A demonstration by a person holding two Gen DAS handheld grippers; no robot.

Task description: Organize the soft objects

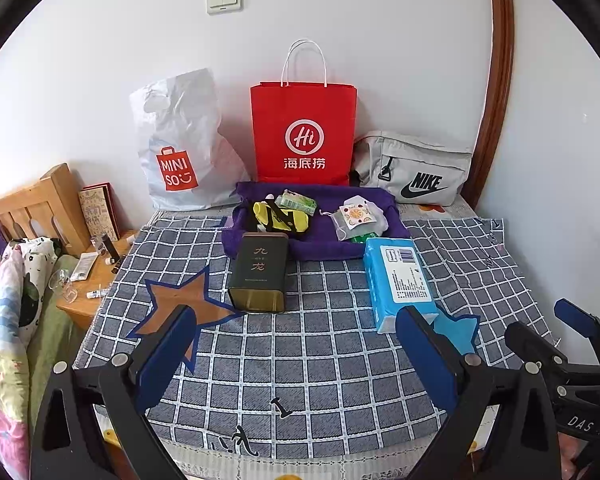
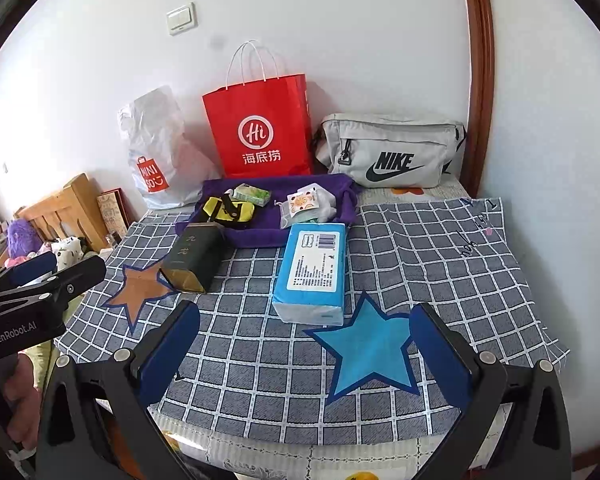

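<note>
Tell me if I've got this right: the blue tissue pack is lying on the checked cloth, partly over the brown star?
Not quite. The tissue pack does lie on the checked cloth, but beside the blue star, not the brown one; the right wrist view shows this.

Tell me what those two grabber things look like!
Each gripper is a black frame with two flat fingers covered in dark blue pads and silver round bolts at the joints. The left gripper has white letters reading "GenRobot.AI" on its side, seen from the right camera. The right gripper shows "DAS" in white, seen from the left camera. No cables show.
</note>
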